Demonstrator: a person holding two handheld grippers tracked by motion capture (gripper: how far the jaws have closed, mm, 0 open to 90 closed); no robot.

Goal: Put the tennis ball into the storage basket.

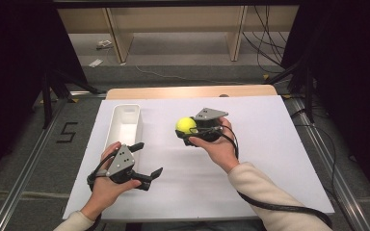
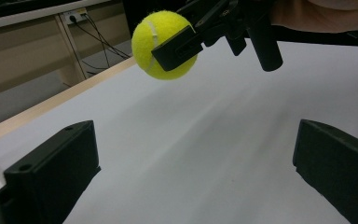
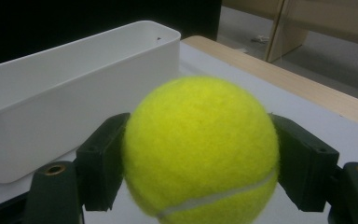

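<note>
Right gripper (image 1: pixel 189 131): jaws closed on a yellow tennis ball (image 1: pixel 185 125), one black pad on each side at about the ball's widest part, as the right gripper view confirms (image 3: pixel 200 149). The ball is lifted clear of the white table surface (image 1: pixel 270 159); in the left gripper view it hangs above the sheet (image 2: pixel 167 44) with nothing under it. The ball sits between the jaw tips and projects slightly beyond them.

Landmark: the long white bin (image 1: pixel 124 126). The ball is to the right of the bin and near it, level with its middle, not yet over its opening. In the right gripper view the bin's side wall (image 3: pixel 70 102) stands just behind the ball.

Left gripper (image 1: pixel 147 159): jaws spread wide and empty, held near the bin's closer end, just to the right of it.

Judged step: carrying the ball to the bin. To do this well, keep the squeeze steady, carry the ball over the rim until it is centred above the bin's opening, lower it inside, and only then part the jaws, so it does not bounce out or roll off.
</note>
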